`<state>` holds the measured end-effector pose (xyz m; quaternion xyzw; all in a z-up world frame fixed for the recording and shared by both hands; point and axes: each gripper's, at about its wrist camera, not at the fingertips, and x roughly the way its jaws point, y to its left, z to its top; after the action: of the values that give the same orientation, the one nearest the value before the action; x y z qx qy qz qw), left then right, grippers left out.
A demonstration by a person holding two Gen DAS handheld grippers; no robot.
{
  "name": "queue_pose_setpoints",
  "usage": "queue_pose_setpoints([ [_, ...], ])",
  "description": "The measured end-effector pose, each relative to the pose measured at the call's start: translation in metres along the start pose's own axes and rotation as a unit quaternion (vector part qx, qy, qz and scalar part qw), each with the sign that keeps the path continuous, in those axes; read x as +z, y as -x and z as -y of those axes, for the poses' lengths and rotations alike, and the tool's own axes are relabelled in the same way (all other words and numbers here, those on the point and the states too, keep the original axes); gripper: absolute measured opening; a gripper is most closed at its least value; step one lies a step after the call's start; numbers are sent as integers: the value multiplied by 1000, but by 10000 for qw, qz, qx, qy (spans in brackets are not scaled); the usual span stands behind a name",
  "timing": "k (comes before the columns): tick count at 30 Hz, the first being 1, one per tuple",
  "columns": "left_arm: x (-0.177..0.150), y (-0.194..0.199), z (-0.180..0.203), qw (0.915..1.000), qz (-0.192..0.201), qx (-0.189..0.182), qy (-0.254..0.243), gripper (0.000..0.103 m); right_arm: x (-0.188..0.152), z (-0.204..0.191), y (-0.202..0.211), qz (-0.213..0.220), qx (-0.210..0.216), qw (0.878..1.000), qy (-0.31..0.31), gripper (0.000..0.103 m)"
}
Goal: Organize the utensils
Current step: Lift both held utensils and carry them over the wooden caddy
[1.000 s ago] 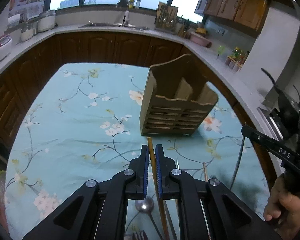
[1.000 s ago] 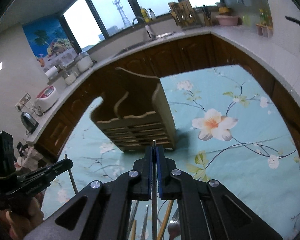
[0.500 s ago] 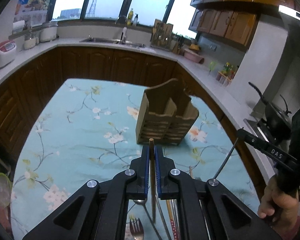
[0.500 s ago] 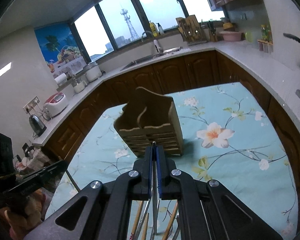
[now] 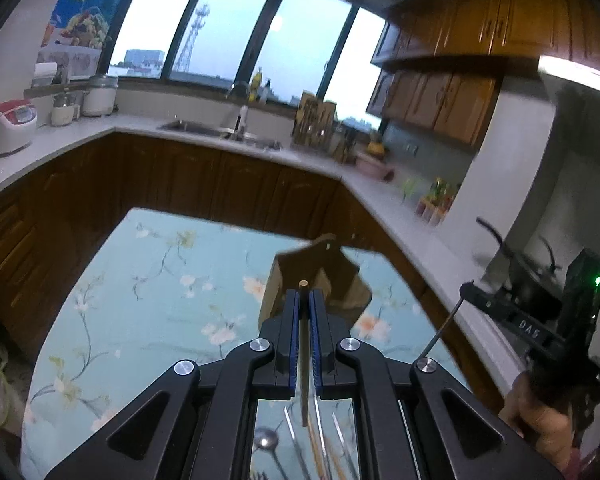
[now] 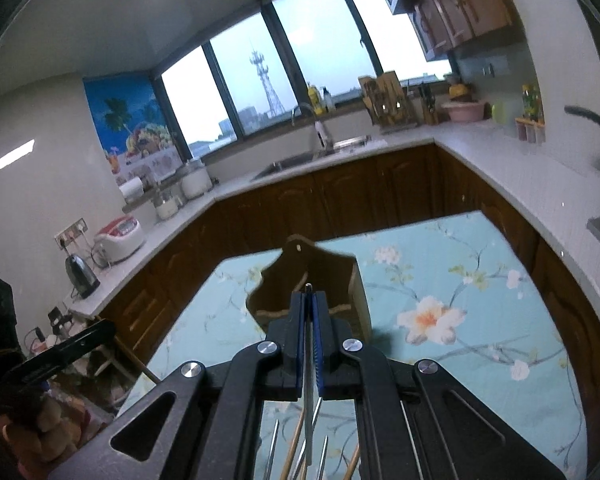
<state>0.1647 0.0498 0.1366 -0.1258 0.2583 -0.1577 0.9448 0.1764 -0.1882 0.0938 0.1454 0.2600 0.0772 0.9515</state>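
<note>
Gripping a wooden chopstick lengthwise between clenched fingers, the left gripper points its tip toward the wooden holder standing on the floral tablecloth. The right gripper likewise clamps a metal chopstick, aimed forward.

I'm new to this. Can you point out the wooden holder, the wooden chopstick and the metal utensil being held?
wooden utensil holder (image 6: 342,280): right wrist view, back panel.
wooden chopstick (image 5: 303,285): left wrist view, tip.
metal utensil (image 6: 309,289): right wrist view, tip.
</note>
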Motion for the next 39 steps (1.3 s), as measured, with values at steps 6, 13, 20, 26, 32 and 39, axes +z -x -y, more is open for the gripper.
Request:
queue_pose_setpoints([
  [6,1,-3,-6,9997,230,-12,49,4,16,0,-2,266,12,9996,-13,4],
  [13,2,-14,-10,9990,443,-41,104,4,31,3,-2,554,61,9984,-65,4],
  [20,6,-26,-16,9975,673,-102,172,4,51,6,-4,903,58,9959,-79,4],
  [26,19,-44,-19,9955,914,-167,195,4,73,11,-12,1209,12,9926,-118,4],
  [32,20,-74,-25,9933,1125,-202,169,4,92,21,-30,1442,-59,9893,-205,4],
  [39,-5,-143,-46,9944,967,-67,433,4,85,31,-74,1364,-202,9903,-183,4],
])
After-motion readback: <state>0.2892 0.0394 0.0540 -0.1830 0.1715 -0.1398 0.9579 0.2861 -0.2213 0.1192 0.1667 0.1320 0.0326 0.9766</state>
